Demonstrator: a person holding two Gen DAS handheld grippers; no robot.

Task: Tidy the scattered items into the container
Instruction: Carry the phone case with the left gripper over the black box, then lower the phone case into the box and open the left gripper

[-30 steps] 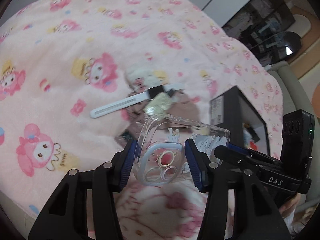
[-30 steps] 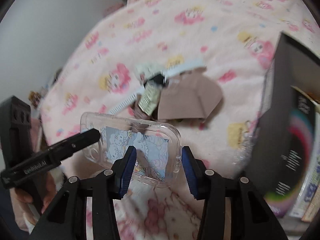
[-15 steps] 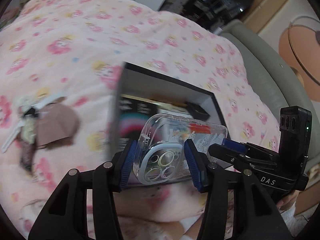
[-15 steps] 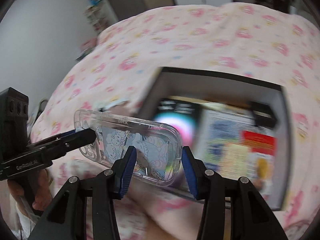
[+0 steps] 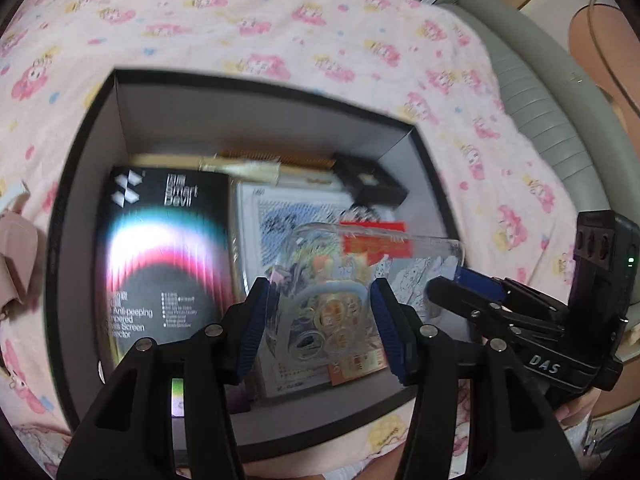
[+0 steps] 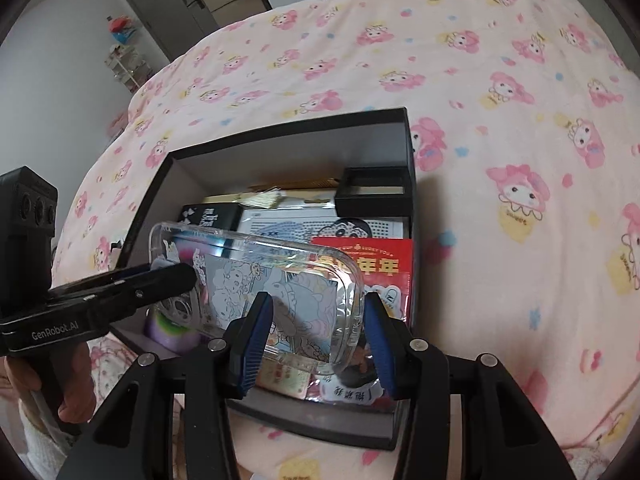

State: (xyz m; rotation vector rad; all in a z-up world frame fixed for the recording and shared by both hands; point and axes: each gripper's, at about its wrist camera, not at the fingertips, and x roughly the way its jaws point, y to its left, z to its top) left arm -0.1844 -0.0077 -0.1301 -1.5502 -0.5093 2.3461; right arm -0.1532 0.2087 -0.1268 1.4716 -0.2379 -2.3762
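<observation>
Black box [image 5: 80, 216] open at top, no lid over it; access from above unobstructed. Box floor nearly full: black screen-protector pack [image 5: 168, 264] fills the left side, white printed sheet [image 5: 288, 216] the middle, red packet [image 6: 368, 260] toward the right wall, small black case [image 6: 374, 190] in the far right corner. No bare floor visible between them.

Clear phone case [image 6: 256, 276] hangs over the near half of the box, spanning most of its width, with both grippers at its 2 ends.

Pink blanket [image 6: 500, 128] right of and beyond the box lies bare and open.
</observation>
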